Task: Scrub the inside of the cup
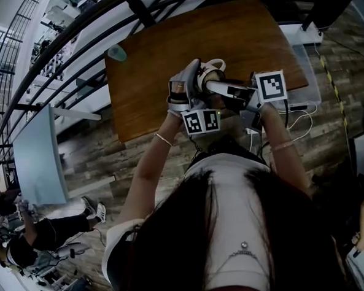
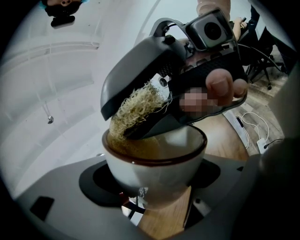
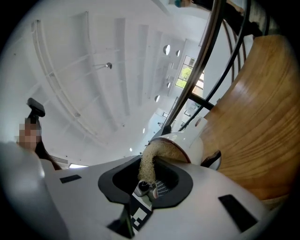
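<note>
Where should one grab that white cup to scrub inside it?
Grip the cup low on its wall, from opposite sides, as the left hand-held gripper does: its round bowl gives two facing sides and leaves the brown-rimmed mouth clear for the loofah.

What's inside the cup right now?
A fibrous scrubber, clamped in the right gripper, dips inside the cup along its inner wall. The bottom is hidden behind the rim and the scrubber.

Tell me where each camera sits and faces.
Head view: on the person's head, steeply down at the table; hair, forearms show.
Left gripper view: on the left gripper, along its jaws at the cup; right gripper, fingers show.
Right gripper view: on the right gripper, along its jaws at the scrubber.
Both gripper views share cup, scrubber.
</note>
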`<state>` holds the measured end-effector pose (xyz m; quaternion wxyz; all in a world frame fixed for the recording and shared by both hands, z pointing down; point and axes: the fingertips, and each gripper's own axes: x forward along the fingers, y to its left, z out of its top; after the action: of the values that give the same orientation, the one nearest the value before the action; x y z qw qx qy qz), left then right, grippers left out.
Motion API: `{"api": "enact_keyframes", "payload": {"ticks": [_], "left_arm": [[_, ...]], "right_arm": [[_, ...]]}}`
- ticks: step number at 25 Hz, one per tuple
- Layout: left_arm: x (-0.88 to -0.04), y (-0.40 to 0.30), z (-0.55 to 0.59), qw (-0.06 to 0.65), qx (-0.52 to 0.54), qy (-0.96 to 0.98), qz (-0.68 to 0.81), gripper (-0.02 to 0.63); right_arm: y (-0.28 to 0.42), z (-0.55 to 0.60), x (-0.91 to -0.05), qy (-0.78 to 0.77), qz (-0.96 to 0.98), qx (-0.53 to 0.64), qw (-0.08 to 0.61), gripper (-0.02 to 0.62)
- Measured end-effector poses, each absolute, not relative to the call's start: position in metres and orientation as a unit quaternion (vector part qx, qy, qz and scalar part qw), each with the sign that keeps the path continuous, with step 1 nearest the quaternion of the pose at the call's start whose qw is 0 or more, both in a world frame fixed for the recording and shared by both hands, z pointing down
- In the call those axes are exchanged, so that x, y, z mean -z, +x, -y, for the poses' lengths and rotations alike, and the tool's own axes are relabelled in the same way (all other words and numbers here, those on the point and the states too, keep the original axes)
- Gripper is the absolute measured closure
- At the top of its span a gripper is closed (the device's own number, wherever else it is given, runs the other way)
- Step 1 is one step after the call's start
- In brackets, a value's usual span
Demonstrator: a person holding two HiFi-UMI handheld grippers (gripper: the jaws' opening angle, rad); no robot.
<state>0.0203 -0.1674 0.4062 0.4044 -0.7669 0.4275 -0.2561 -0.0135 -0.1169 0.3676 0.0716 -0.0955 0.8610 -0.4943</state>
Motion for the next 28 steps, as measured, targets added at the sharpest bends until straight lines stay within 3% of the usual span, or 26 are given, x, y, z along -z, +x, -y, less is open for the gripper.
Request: {"api": "enact_keyframes", "payload": {"ticks": [28], "left_arm": [[-0.42,0.018,0.159,0.395,0.292,-0.772,-0.404,0.195]], "right_arm": [[-0.027,0.091,-0.389,-0.075,-0.922,0.35,-0.145,0.515]]}}
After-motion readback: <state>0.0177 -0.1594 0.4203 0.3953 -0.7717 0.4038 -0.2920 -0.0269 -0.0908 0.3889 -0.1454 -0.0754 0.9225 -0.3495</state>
